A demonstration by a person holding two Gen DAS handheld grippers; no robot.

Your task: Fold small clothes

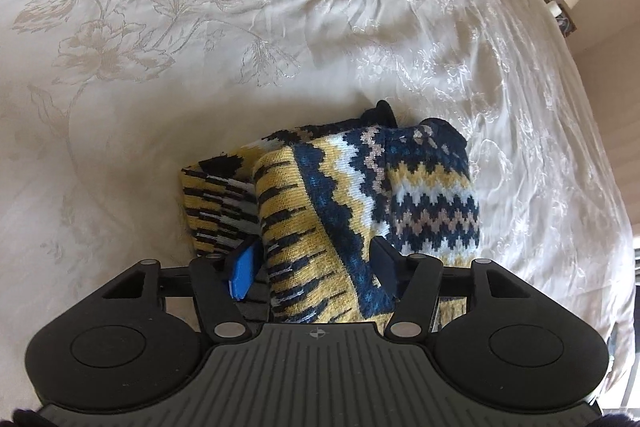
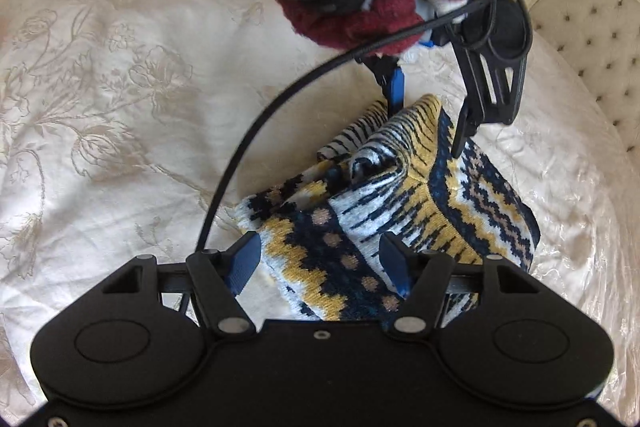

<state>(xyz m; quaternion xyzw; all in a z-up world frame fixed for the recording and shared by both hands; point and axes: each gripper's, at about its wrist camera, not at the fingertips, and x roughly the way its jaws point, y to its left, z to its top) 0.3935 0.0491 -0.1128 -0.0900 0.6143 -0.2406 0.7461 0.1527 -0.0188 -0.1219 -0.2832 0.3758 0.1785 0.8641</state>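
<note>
Lying bunched on a cream floral bedspread (image 1: 168, 39), the knitted garment (image 1: 360, 195) — navy, yellow and white in zigzag bands — fills the lower centre of both wrist views. In the left wrist view the left gripper (image 1: 316, 261) straddles a raised fold of the knit, its blue pad (image 1: 244, 271) on the left and a dark finger on the right; whether the pads actually press the cloth or only flank it cannot be told, since the fold hides the inner faces. The near edge of the garment is cut off behind the gripper body.

In the right wrist view the right gripper (image 2: 320, 263) stands with its fingers apart around another fold of the same garment (image 2: 400, 203); contact there is likewise unclear. At the top of that frame a hand in a dark red knitted glove (image 2: 376, 15) grips the handle of the left gripper (image 2: 428, 115), whose fingertips come down onto the far edge of the garment. A black cable (image 2: 256, 139) arcs across the middle, hiding part of the bedspread (image 2: 100, 75). A tufted cream headboard (image 2: 592, 39) shows at the upper right, partly cropped.
</note>
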